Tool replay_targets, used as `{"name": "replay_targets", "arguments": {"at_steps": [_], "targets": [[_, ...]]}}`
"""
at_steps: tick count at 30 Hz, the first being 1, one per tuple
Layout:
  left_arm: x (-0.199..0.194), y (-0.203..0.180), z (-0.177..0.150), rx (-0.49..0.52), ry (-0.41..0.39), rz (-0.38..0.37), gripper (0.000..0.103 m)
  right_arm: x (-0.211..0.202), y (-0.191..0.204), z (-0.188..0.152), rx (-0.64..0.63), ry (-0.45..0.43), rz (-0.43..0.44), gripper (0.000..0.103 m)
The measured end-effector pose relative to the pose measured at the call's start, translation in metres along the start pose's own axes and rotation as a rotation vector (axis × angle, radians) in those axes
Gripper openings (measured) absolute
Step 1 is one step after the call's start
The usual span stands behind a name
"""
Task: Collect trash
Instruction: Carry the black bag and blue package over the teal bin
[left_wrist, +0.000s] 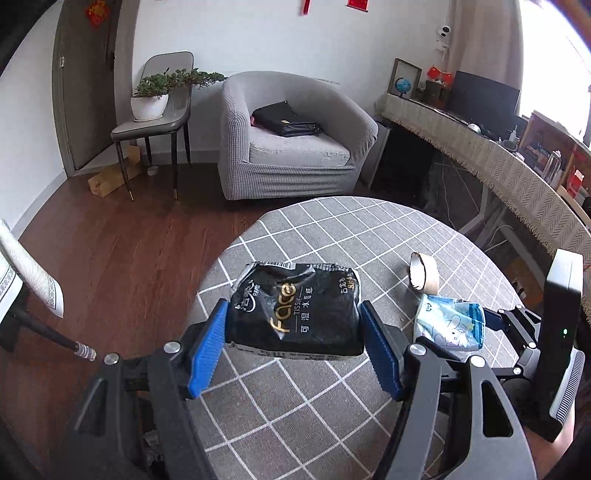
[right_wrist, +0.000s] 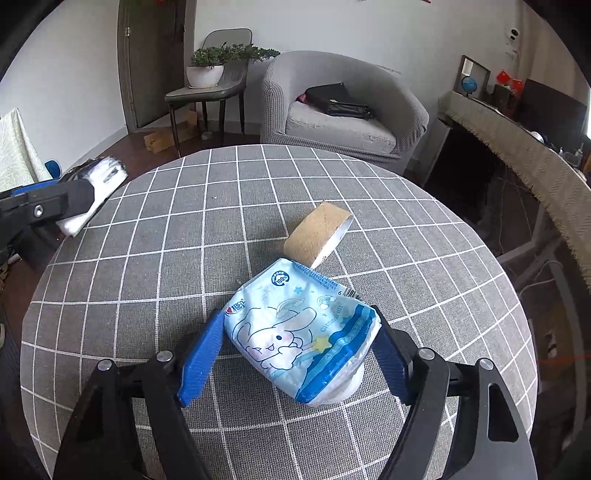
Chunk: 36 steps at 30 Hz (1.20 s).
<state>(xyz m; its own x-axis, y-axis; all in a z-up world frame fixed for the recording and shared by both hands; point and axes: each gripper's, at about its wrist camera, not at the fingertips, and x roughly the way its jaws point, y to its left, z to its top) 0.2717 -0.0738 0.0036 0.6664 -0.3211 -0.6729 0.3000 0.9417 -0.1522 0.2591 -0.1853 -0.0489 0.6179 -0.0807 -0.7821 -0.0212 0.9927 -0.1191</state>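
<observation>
My left gripper (left_wrist: 293, 345) is shut on a black crumpled tissue pack (left_wrist: 295, 308) marked "Face", with the blue pads pressed on both its sides above the round grey checked table (left_wrist: 314, 229). My right gripper (right_wrist: 299, 350) is shut on a light blue tissue pack (right_wrist: 295, 332) with a cartoon rabbit, held low over the table (right_wrist: 184, 240). That blue pack also shows in the left wrist view (left_wrist: 448, 325). An empty cardboard tape roll (right_wrist: 317, 236) lies on the table just beyond the blue pack, and shows in the left wrist view (left_wrist: 423, 275).
A grey armchair (left_wrist: 291, 136) with a black bag (left_wrist: 286, 120) stands beyond the table. A chair with a potted plant (left_wrist: 151, 99) is at the far left. A long desk (left_wrist: 498, 158) with a monitor runs along the right. Wooden floor (left_wrist: 129, 240) lies left of the table.
</observation>
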Motion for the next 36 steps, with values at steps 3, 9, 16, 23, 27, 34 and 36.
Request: {"name": "replay_targets", "arguments": {"at_steps": [3,9,16,23,27,34,36], "targets": [[-0.014,0.009,-0.015,-0.025,-0.020,0.014,0.072,-0.008,0.005,-0.001,-0.036,-0.034,-0.028,0.072],[-0.032,0.037,-0.045,-0.069,-0.040,0.084,0.072,-0.031,0.006,-0.010,0.014,-0.073,0.005,0.072],[-0.061,0.080,-0.070,-0.113,-0.040,0.186,0.072,-0.067,0.029,-0.008,0.059,-0.148,0.088,0.072],[-0.088,0.113,-0.090,-0.124,-0.036,0.250,0.072,-0.075,0.079,-0.016,0.015,-0.160,0.177,0.072],[-0.096,0.130,-0.102,-0.130,-0.030,0.303,0.072,-0.069,0.103,-0.026,0.001,-0.168,0.213,0.072],[-0.096,0.168,-0.120,-0.155,0.002,0.352,0.072,-0.072,0.139,-0.016,-0.008,-0.165,0.271,0.072],[-0.096,0.179,-0.126,-0.161,0.016,0.360,0.072,-0.070,0.150,-0.011,0.005,-0.161,0.304,0.072]]}}
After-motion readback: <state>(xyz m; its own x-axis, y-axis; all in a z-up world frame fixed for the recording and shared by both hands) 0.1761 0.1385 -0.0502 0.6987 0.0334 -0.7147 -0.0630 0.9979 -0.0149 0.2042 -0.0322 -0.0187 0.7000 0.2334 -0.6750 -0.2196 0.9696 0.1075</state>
